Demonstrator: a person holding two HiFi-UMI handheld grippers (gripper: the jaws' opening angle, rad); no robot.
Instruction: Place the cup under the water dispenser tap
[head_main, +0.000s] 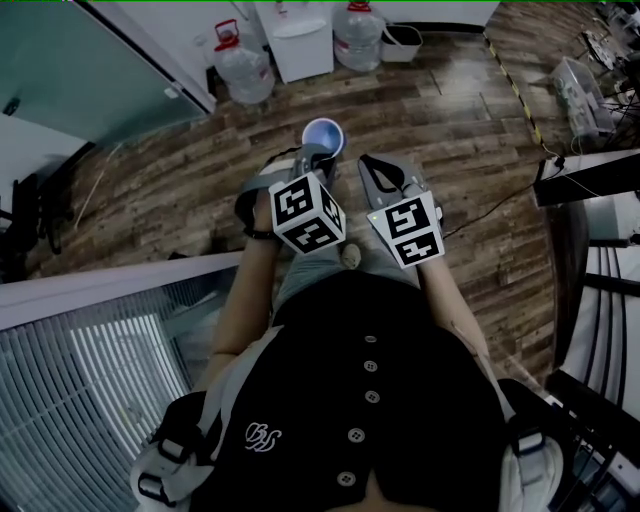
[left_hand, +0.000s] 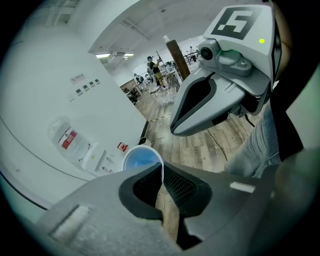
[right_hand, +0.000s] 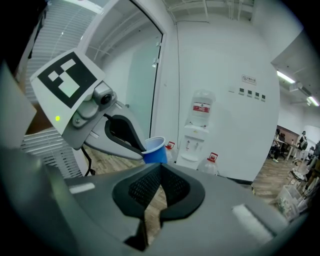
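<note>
The left tool (left_hand: 161, 171) grips the cup (head_main: 322, 135) by its rim. The right tool (right_hand: 160, 174) is clenched empty just beside it. The dispenser (right_hand: 196, 137) stands well apart.

The cup (head_main: 322, 134) is a small blue one with a white rim. It stands upright in the air with its mouth open upward and its inside showing only blue, one side of its wall pinched between the closed jaws of the left gripper (head_main: 318, 155). The water dispenser (head_main: 300, 40) is a white floor-standing cabinet against the white wall (right_hand: 225, 60), with a clear bottle (right_hand: 201, 107) upside down on top and small taps (right_hand: 191, 146) on its front, well apart from the cup.
</note>
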